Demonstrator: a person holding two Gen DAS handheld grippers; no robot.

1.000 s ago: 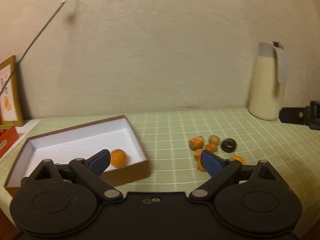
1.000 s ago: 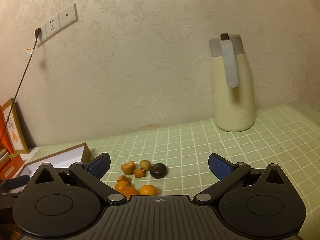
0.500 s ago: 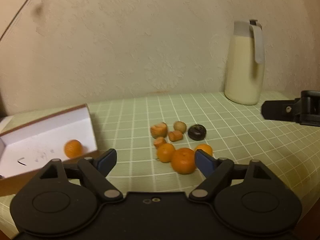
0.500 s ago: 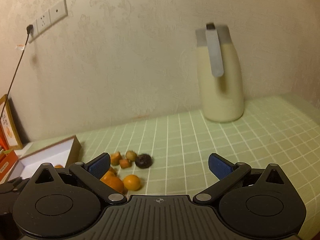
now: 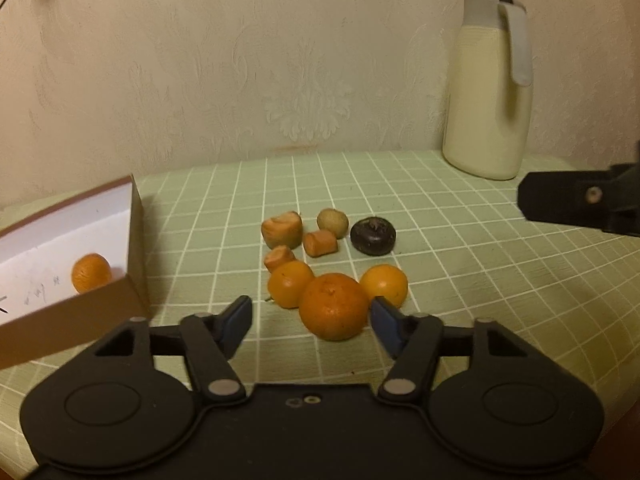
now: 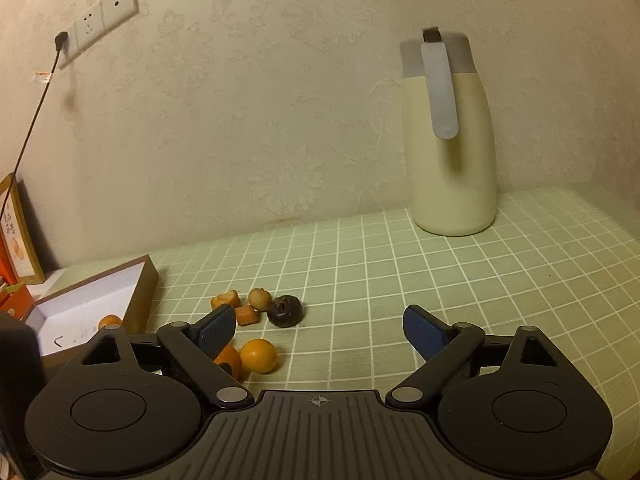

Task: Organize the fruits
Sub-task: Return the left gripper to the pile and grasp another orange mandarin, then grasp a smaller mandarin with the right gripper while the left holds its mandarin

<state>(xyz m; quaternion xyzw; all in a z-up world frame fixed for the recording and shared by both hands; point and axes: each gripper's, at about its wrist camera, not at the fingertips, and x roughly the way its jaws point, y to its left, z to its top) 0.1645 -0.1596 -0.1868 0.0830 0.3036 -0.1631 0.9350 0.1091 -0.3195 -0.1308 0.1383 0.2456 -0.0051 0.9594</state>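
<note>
A heap of fruit lies on the green checked tablecloth (image 5: 460, 264). My left gripper (image 5: 311, 316) is open, its blue pads either side of a large orange (image 5: 334, 306), apart from it. Two smaller oranges (image 5: 290, 283) (image 5: 385, 283), several tan pieces (image 5: 282, 229) and a dark round fruit (image 5: 373, 235) lie just behind. A brown box with white inside (image 5: 68, 240) holds one orange (image 5: 91, 273) at the left. My right gripper (image 6: 320, 326) is open and empty, to the right of the heap (image 6: 258, 354); the box (image 6: 80, 308) is at its left.
A cream thermos jug (image 5: 490, 88) stands at the back right against the wall; it also shows in the right wrist view (image 6: 448, 136). A wall socket with a cable (image 6: 96, 20) is up left. A framed picture (image 6: 18, 236) and orange boxes stand at the far left.
My left gripper has swung right from over the box to the fruit heap and come close to the large orange. My right gripper has shifted a little; it stays open.
</note>
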